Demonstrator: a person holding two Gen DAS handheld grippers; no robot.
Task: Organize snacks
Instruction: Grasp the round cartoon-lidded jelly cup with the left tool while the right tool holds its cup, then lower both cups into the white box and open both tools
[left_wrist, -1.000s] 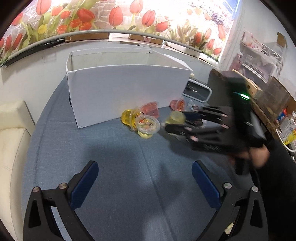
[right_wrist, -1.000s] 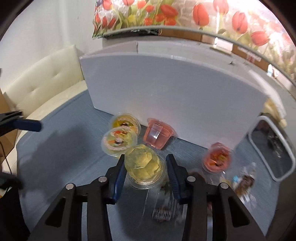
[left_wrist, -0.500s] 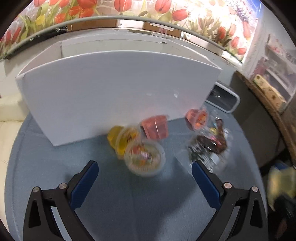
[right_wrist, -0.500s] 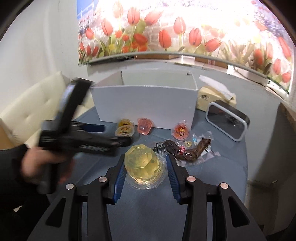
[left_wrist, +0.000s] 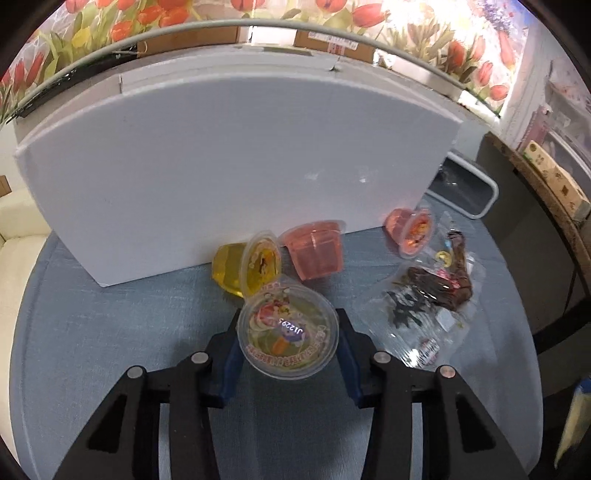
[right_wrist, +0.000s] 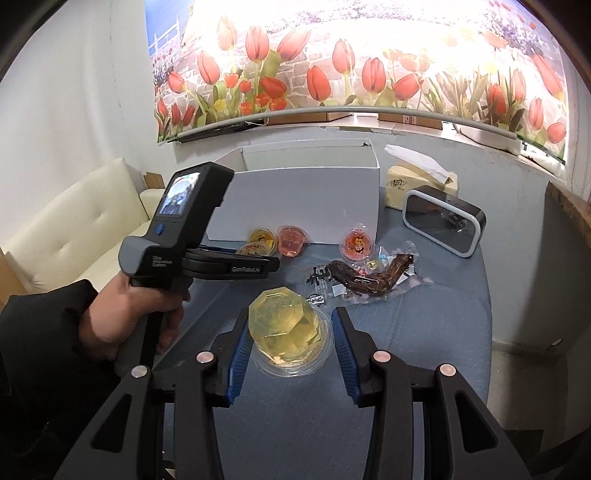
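Two grippers, each grasping a jelly cup in front of the white cardboard box (left_wrist: 236, 166).
Left gripper (left_wrist: 287, 345) clamps the clear round lidded cup (left_wrist: 287, 332) on the blue tablecloth (left_wrist: 110, 332); right gripper (right_wrist: 288, 341) holds the yellow faceted cup (right_wrist: 284, 326) inverted, above the table.

Both views are evenly and brightly lit from above. The tulip mural (right_wrist: 369, 70) is washed out to near white along its upper right in the right wrist view. Fisheye distortion bows the white box (left_wrist: 236, 158) and curves the counter (left_wrist: 110, 332) edges, with black vignetting in every corner. Soft shadows fall on the counter. Focus is sharp, apart from a smeared yellowish blur at the left wrist view's lower right.
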